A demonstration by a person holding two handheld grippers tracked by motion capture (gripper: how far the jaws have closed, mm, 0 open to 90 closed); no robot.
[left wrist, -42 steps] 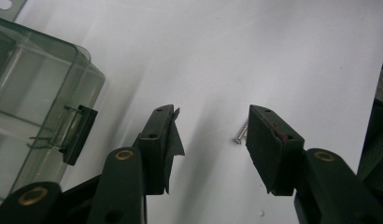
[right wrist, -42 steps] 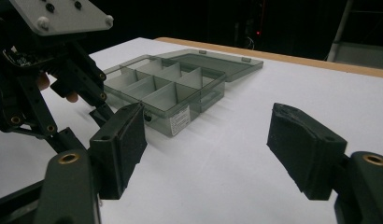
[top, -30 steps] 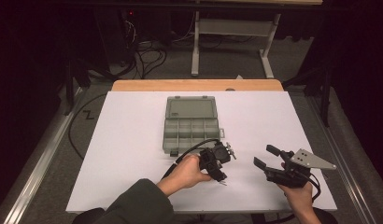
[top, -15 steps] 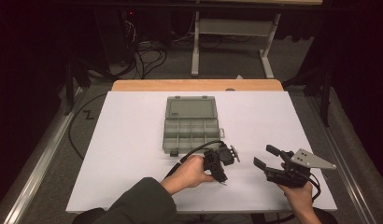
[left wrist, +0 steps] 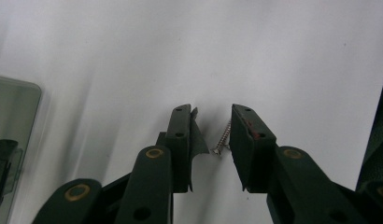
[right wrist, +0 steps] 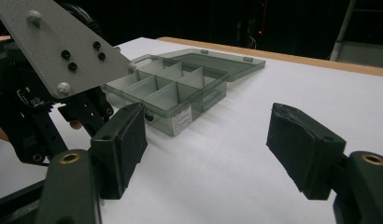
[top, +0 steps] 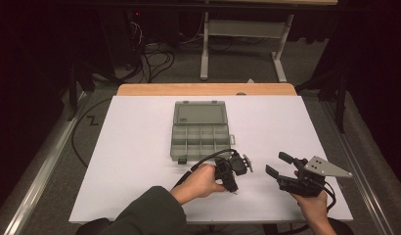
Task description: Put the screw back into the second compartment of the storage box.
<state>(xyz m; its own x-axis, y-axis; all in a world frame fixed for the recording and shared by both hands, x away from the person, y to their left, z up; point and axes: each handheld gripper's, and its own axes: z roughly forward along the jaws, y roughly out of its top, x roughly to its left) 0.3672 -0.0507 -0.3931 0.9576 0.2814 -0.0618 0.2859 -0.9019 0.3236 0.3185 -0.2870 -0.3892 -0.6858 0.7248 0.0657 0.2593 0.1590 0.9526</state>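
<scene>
Screw (left wrist: 223, 138), small and silver, lay on the white table (top: 140, 161) between the jaws of the left gripper (left wrist: 211, 130), close against the right-hand pad and clear of the other, so nothing yet pinched it. Those jaws had just been closing and stood at a narrow gap around it, tips pointed down at the tabletop just in front of the organizer box (top: 201, 130). Compared with a second earlier, the left hand (top: 201, 180) had barely shifted and kept its place near the box's front edge, the black cable (top: 208, 159) looping behind it as before. That translucent grey box sat mid-table with its lid laid open and flat toward the far side, its divided compartments unchanged across the frames. To the right, the right gripper (top: 281, 164) hovered just above the table in the same spot as earlier, its jaws spread wide and holding nothing, angled toward the box and the other gripper.
</scene>
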